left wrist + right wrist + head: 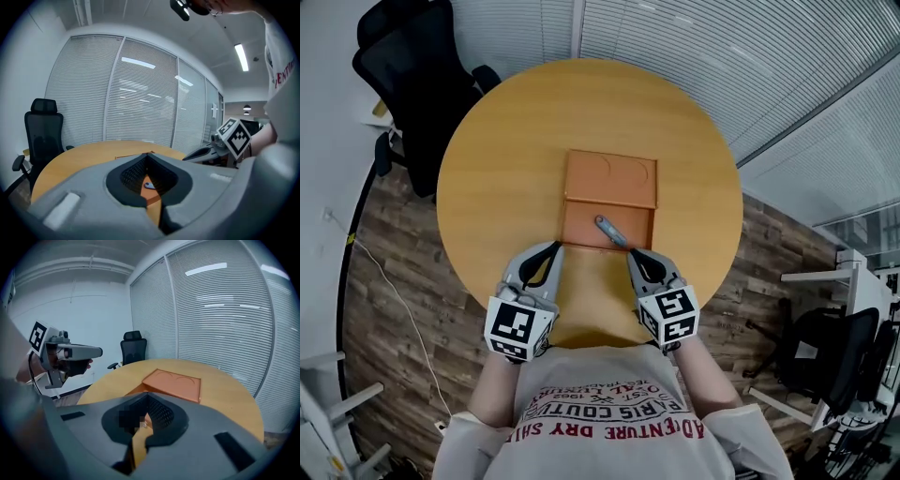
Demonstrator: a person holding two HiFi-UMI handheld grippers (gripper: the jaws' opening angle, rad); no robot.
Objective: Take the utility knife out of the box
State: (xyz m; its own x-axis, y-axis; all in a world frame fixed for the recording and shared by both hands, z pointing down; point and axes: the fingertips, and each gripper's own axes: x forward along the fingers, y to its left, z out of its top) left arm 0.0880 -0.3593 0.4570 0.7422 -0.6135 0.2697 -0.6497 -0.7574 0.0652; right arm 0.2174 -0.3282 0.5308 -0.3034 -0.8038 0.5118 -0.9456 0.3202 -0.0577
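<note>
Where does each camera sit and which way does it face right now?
Head view: on the person's head, looking steeply down at the table, open box and utility knife; forearms, shirt, left gripper and right gripper show.
Left gripper view: on the left gripper, along its shut jaws across the table toward the blinds; the shirt shows right.
Right gripper view: on the right gripper, along its shut jaws toward the box and office chair; a hand shows left.
Shared: each gripper view sees the other gripper.
</note>
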